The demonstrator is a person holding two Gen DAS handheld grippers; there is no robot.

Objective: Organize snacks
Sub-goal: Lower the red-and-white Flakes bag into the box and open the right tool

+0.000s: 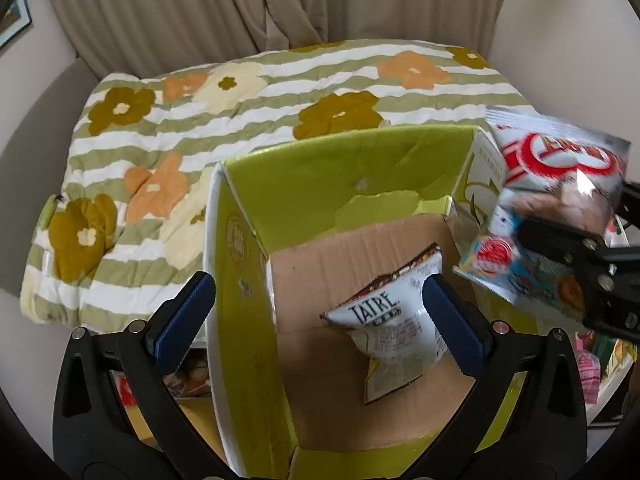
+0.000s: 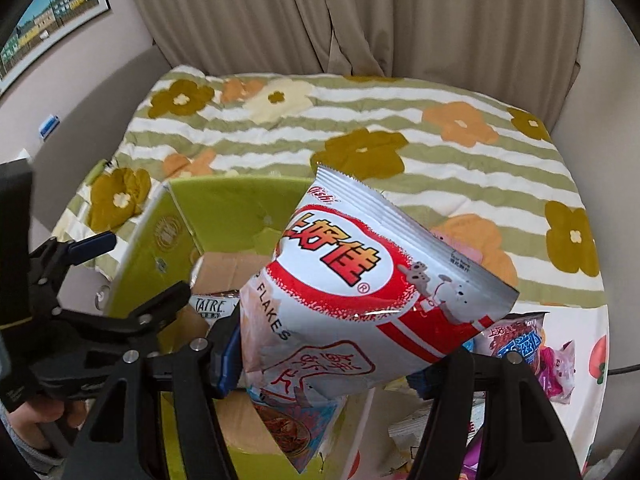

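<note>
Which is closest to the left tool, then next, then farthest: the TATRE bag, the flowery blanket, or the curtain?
From the left tool, in the left wrist view:
1. TATRE bag, in the box, between its fingers.
2. Flowery blanket, beyond the box.
3. Curtain, at the back.

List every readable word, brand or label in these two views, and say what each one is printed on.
"TATRE": white packet in the green box.
"Oishi", "上好佳", "FLAKES": red-and-white bag held by the right gripper.
Red handwritten-style characters on that bag's lower part: not legible.
Fine print on both, round emblem on the box, other packets: too small or blurred.
</note>
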